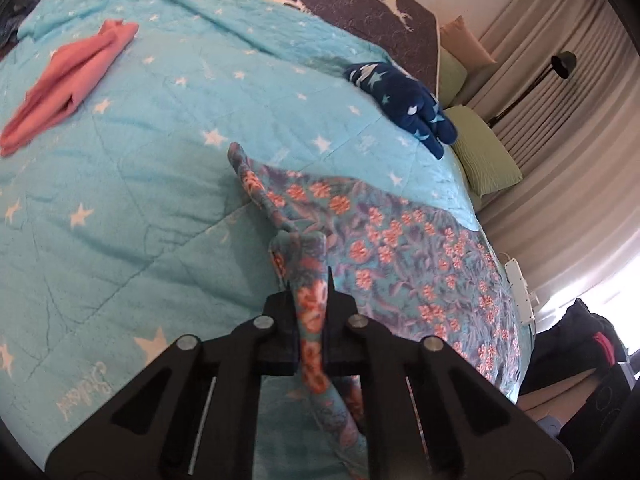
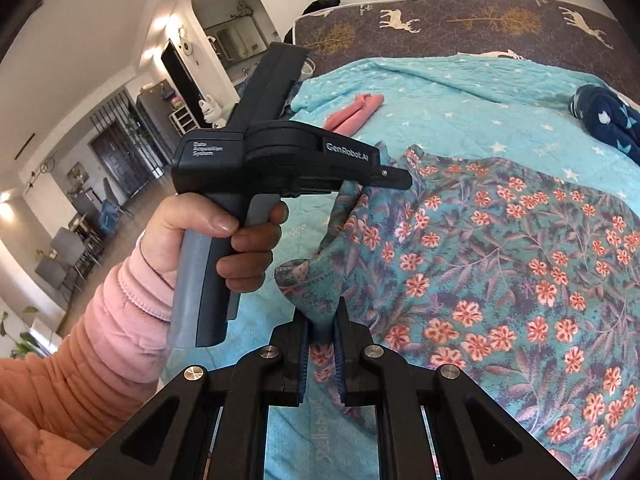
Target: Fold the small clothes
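Observation:
A teal floral garment [image 1: 404,252] with orange flowers lies spread on the turquoise star blanket [image 1: 132,184]. My left gripper [image 1: 311,292] is shut on a bunched edge of it, lifted off the bed. In the right wrist view the same floral garment [image 2: 500,264] fills the right side. My right gripper [image 2: 322,320] is shut on another bunched edge. The left gripper [image 2: 394,178], held in a hand, pinches the garment's far edge just above and left of mine.
A folded pink garment [image 1: 68,80] lies at the far left of the bed, also in the right wrist view [image 2: 354,114]. A rolled navy star garment [image 1: 404,100] lies at the far right [image 2: 604,120]. Green pillows [image 1: 484,160] and curtains are beyond the bed's right edge.

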The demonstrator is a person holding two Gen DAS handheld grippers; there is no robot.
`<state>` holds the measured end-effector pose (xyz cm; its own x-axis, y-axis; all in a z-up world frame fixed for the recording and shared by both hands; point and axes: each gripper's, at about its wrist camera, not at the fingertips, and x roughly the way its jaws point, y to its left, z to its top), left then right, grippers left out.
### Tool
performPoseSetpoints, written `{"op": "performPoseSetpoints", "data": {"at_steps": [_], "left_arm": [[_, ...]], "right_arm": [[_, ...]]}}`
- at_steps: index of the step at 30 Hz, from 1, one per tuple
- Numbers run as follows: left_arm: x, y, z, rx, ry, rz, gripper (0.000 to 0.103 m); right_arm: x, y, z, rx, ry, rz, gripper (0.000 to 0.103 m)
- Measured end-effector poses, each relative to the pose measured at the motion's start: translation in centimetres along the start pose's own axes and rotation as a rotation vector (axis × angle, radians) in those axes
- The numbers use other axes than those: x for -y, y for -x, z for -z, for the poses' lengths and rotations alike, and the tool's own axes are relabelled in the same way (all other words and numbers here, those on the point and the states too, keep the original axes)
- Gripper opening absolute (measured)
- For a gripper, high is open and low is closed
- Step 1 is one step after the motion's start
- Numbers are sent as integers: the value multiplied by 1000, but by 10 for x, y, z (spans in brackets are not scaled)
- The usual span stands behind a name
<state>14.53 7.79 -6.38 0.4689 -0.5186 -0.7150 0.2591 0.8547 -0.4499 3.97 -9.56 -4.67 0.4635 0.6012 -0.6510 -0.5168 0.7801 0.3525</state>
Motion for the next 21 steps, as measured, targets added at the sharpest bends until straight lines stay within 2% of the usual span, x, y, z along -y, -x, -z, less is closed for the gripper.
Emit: {"op": "performPoseSetpoints", "data": {"at_steps": [12,21], "left_arm": [[49,2,-18,17,-75,-9,8],[120,-19,-21,17,-157,12,8]], "right_arm": [[14,30,11,79,-32,-18,10],[51,77,31,173,-113,-13,10]]}}
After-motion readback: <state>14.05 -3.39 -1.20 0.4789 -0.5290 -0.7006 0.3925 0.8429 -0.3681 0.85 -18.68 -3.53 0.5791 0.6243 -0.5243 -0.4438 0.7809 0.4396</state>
